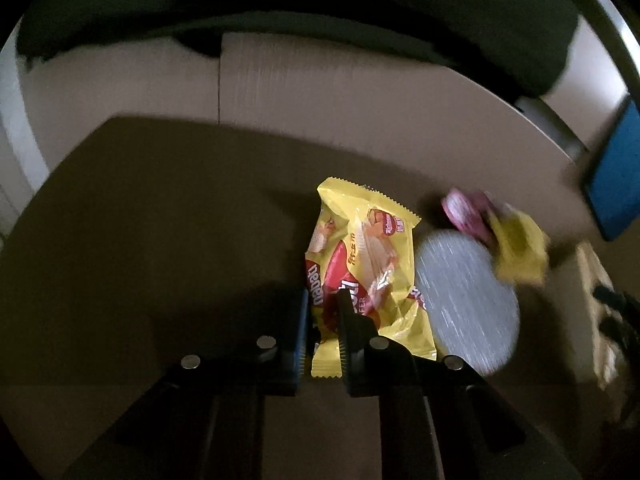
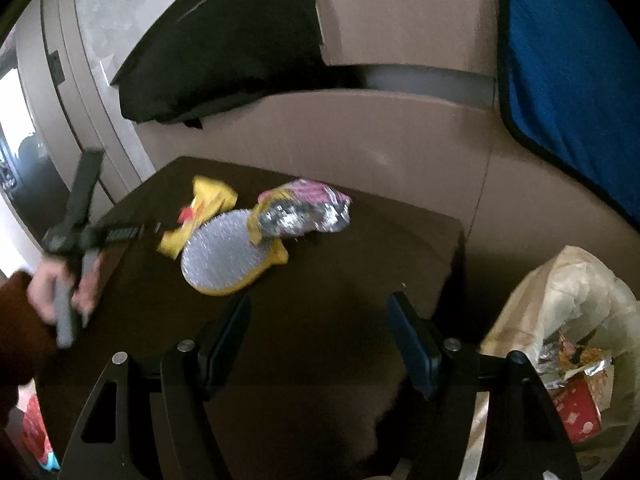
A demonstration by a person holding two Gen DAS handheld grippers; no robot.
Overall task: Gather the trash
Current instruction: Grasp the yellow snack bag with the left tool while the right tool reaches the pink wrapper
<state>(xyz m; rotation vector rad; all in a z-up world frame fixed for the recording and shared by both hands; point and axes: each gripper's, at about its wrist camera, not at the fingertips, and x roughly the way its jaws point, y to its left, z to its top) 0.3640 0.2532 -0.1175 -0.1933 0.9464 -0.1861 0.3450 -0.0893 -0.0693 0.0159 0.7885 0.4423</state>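
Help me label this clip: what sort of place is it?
Probably a home living room. A dark low table holds snack wrappers, a beige sofa with a black cushion stands behind, and a trash bag waits beside the table.

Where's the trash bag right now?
In the right wrist view, the trash bag sits open at lower right, beside the dark table's right edge, just past the open right gripper.

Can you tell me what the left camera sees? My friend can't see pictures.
The left gripper pinches a yellow snack wrapper over a dark table. A silver foil disc and more crumpled wrappers lie beside it.
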